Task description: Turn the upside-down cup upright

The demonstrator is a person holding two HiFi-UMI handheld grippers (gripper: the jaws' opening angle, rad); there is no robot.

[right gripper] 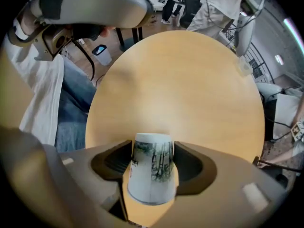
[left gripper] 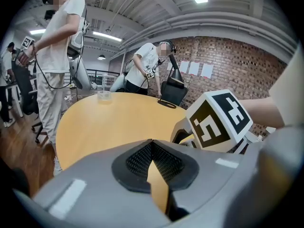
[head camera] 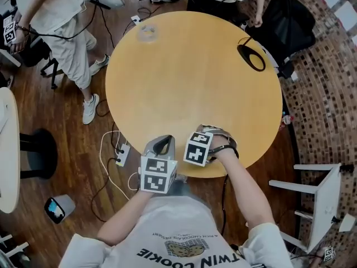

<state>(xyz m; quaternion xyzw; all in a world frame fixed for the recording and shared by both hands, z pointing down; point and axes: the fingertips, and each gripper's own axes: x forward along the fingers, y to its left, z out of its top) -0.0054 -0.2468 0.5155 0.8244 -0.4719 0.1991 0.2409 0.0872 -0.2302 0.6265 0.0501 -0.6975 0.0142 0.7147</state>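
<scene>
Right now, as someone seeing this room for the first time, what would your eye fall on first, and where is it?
The round yellow wooden table fills the middle of the head view. At its near edge the right tongs grip a white paper cup printed with green trees. The left tongs sit beside them, closed and empty, and a clear plastic cup stands alone at the far edge.
</scene>
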